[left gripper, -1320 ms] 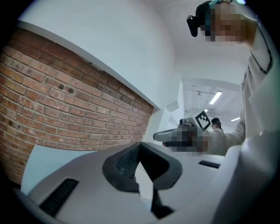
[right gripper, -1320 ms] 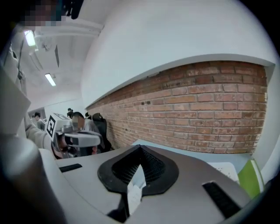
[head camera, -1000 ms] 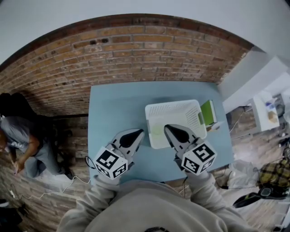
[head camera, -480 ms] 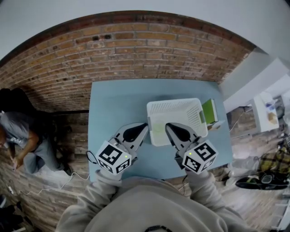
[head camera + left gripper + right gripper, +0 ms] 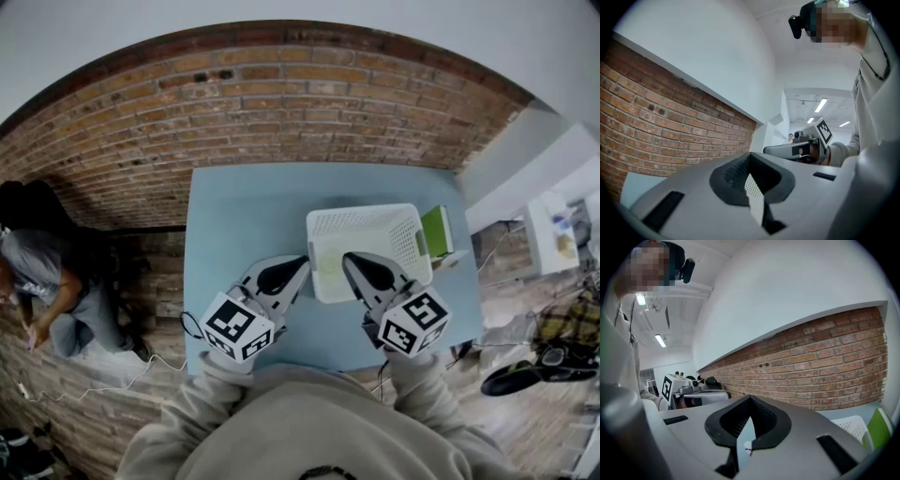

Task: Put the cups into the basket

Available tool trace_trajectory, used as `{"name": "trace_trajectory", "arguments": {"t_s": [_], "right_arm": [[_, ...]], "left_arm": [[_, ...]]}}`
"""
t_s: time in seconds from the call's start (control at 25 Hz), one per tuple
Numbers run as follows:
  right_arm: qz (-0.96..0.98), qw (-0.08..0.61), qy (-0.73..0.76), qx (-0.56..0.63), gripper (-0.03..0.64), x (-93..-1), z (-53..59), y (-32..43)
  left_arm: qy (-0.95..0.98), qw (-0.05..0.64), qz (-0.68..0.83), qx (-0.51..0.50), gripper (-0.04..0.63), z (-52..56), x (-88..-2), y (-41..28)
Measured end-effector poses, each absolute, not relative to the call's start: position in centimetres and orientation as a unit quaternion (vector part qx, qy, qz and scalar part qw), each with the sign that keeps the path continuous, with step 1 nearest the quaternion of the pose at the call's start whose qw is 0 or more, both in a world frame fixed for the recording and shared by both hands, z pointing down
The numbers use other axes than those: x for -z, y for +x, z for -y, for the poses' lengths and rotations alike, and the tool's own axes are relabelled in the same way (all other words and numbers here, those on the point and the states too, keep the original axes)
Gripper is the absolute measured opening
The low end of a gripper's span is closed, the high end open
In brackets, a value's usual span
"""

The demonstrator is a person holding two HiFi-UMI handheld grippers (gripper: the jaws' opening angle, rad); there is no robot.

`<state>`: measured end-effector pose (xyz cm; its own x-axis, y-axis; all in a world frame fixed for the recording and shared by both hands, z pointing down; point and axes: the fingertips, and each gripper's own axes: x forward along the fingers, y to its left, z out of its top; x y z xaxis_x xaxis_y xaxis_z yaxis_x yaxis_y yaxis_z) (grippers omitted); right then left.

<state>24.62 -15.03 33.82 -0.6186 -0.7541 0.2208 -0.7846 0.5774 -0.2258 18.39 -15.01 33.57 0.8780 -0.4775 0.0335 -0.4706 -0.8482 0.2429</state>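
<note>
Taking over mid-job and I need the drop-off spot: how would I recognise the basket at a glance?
Find the light blue table in front of the brick wall. On its right half sits the basket, a white rectangular tub. Its hole-dotted walls set it apart from the slim green object beside its right edge.

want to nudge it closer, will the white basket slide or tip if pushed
Probably slides, not tips: the basket looks low and wide on the smooth table. Likely light, as its walls are perforated. May flex if lifted by one rim.
</note>
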Motion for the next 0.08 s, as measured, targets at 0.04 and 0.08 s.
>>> {"name": "trace_trajectory", "arguments": {"t_s": [0.04,0.08], "right_arm": [[0.887,0.051,0.433,-0.153,0.011,-33.87,15.13,24.6],[0.887,0.051,0.432,-0.153,0.011,-33.93,15.23,24.59]], "left_arm": [[0.961,0.122,0.246,0.016,-0.005,15.09,-33.64,18.45],[0.962,0.122,0.245,0.017,-0.005,15.18,-33.7,18.51]]}}
